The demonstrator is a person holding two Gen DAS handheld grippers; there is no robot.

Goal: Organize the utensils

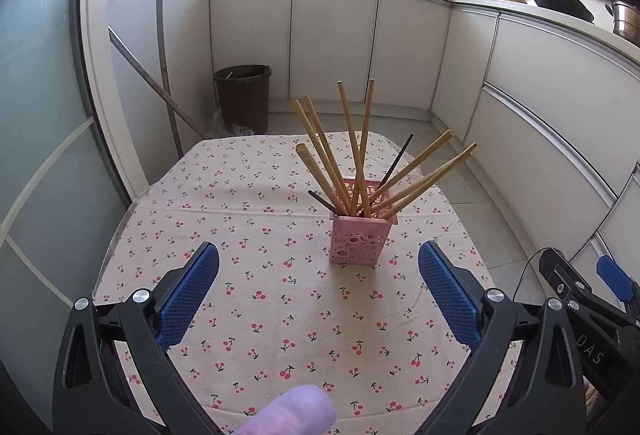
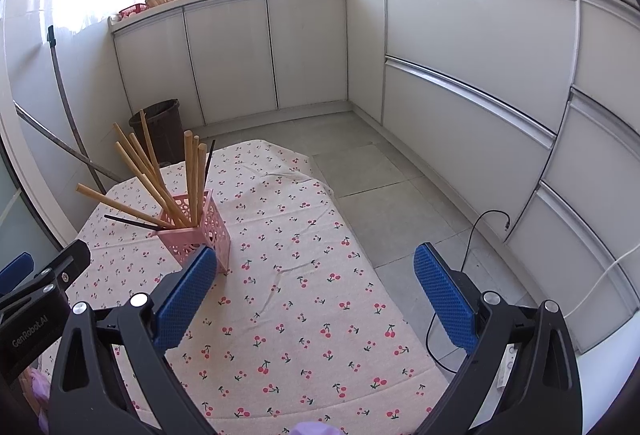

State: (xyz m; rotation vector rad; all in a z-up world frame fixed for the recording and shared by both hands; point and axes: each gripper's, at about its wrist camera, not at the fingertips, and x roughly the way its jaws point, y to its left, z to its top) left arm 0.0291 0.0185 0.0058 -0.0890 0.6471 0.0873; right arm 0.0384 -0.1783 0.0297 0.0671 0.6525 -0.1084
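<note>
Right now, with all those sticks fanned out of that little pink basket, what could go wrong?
The pink holder is narrow and the wooden chopsticks lean far out past its rim, so a nudge from either open gripper, left or right, could tip it over. The tablecloth is wrinkled and might drag the holder if snagged. The thin black chopstick lies low over the rim and could be knocked out.

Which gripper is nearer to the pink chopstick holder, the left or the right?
Right. The right gripper has one finger pad almost beside the pink chopstick holder; the left gripper faces it from further back.
</note>
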